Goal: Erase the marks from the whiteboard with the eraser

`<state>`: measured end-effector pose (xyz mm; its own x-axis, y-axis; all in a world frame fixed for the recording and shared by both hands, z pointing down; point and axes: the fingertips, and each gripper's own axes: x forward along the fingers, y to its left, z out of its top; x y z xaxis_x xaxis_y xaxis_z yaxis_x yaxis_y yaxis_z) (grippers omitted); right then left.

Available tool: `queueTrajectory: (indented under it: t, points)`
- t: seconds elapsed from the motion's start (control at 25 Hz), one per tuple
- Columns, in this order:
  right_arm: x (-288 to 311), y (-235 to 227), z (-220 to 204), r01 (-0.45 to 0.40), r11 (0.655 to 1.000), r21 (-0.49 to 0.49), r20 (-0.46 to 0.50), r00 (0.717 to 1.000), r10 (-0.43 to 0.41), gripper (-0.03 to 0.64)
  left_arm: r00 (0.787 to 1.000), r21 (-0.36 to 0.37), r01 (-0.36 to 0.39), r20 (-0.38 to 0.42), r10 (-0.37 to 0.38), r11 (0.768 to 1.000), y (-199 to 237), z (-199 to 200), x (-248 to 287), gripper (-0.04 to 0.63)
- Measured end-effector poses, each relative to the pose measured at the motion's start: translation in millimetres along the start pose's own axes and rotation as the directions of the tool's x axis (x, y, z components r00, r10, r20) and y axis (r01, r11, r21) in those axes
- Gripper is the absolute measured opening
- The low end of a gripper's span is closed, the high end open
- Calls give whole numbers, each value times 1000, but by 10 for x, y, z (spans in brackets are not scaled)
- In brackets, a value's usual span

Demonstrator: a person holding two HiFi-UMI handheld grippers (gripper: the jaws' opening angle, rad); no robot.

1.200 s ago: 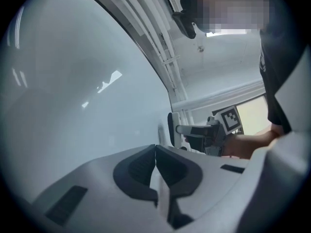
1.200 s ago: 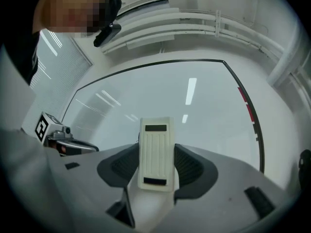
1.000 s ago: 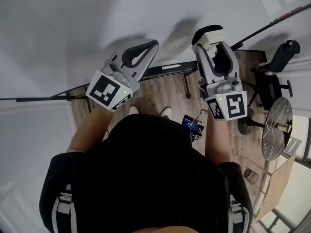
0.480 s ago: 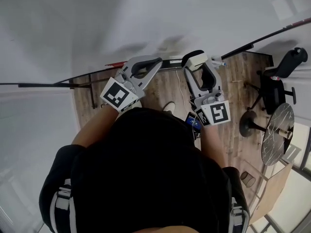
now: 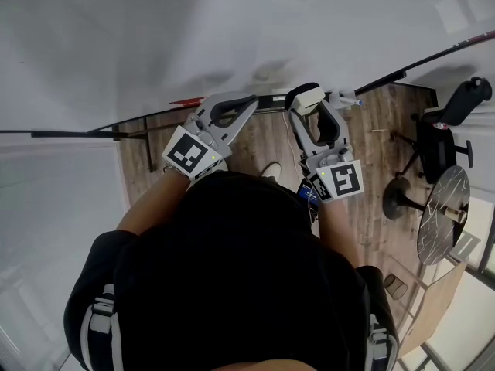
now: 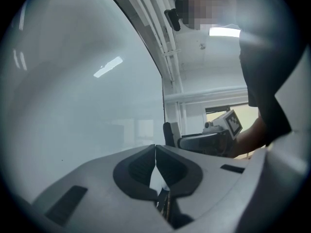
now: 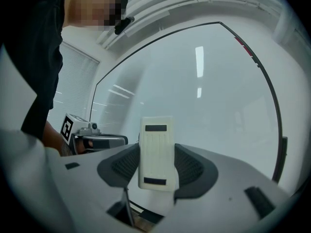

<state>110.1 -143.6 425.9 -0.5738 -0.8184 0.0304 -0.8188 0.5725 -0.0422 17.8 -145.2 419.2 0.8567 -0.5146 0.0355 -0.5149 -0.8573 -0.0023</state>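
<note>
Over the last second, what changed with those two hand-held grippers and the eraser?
Both grippers came down the whiteboard toward its bottom edge. The right gripper carried the eraser down and slightly leftward, and the left gripper dropped alongside. Nothing was taken or let go: the right gripper is still shut on the eraser, and the left is still shut and empty.

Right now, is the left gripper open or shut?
Shut. In its own view the left gripper has its jaws meeting along a thin seam, nothing between them.
</note>
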Motion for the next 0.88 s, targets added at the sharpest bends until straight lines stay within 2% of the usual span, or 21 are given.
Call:
queueTrajectory:
  t: [0.88]
  points:
    - [1, -1, 66, -11, 1000, -6, -3, 1000, 11, 224, 1000, 15, -27, -11, 27, 1000, 5, 72, 15, 6]
